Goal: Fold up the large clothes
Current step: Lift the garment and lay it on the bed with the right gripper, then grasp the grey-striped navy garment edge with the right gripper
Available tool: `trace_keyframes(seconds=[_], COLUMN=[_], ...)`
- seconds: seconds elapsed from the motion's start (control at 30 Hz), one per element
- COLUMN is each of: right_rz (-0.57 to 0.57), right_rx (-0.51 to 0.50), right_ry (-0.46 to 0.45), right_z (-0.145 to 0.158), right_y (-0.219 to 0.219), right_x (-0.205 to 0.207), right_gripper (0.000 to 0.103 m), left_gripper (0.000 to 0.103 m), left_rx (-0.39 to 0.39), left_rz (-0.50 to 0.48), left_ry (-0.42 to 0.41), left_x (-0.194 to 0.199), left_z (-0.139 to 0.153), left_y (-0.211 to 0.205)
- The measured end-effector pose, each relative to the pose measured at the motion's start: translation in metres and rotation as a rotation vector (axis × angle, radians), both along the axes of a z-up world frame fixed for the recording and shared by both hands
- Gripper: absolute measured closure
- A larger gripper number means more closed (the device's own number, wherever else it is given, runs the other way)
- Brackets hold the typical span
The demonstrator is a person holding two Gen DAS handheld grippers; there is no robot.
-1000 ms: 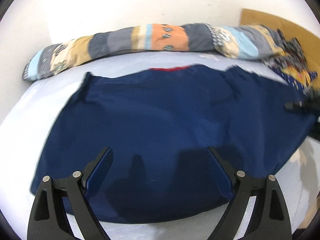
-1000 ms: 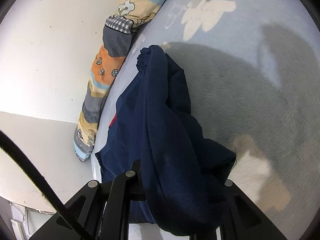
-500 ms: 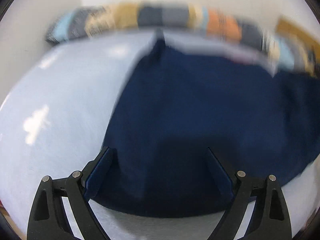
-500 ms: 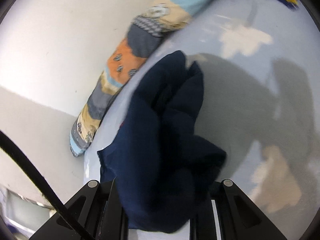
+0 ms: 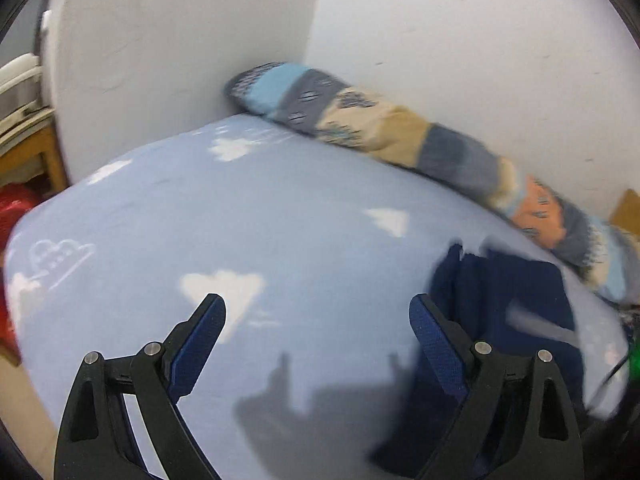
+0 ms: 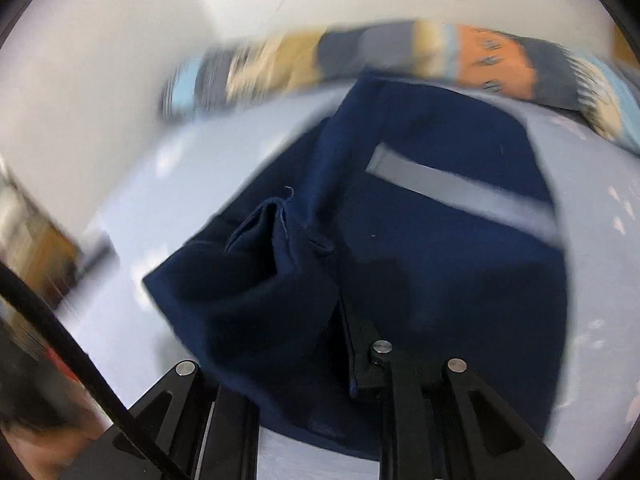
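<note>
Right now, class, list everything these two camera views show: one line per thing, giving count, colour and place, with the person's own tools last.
navy garment: one, dark blue with a pale grey stripe, bunched on the bed, one part in the right tool.
bedsheet: one, light blue with white clouds, covering the bed.
patchwork bolster: one, grey, tan, blue and orange, along the wall at the bed's far edge.
wall: white, meeting at a corner behind the bolster.
red object: one, beside the bed at left; blurred.
left hand-held gripper: one, black with blue pads, open above bare sheet.
right hand-held gripper: one, black, shut on the garment.
</note>
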State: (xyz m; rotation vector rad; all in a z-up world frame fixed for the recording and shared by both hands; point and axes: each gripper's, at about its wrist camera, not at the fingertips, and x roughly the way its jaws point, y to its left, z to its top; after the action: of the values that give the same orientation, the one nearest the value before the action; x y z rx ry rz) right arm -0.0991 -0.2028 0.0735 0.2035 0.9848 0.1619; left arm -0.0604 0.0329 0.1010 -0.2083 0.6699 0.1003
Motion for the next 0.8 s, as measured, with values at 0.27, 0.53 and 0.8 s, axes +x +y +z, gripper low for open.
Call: trace_keyframes(seconds=[0.27,0.53,0.8], right_rz=[0.021,0.222,0.363], right_rx=[-0.194,-0.451,0.066], right_ry=[-0.003,-0.094,-0.004], right_z=[-0.032,-0.037,-0.007], right_y=[0.037,0.081,0.016], right_x=[-0.005,-0.045,-0.095], right_gripper=[0.084,0.056,0.043], left_gripper=[0.011,0.011,0.011], left_rx=[-0.063,-0.077,-0.146], left_rz=[0.032,-0.038,-0.141], left_ry=[0.05,0.033,0.042], left_x=[0.006,0.01,0.01], left_z=[-0.007,-0.001,-0.001], left_y=[0.026,0.004,-0.007])
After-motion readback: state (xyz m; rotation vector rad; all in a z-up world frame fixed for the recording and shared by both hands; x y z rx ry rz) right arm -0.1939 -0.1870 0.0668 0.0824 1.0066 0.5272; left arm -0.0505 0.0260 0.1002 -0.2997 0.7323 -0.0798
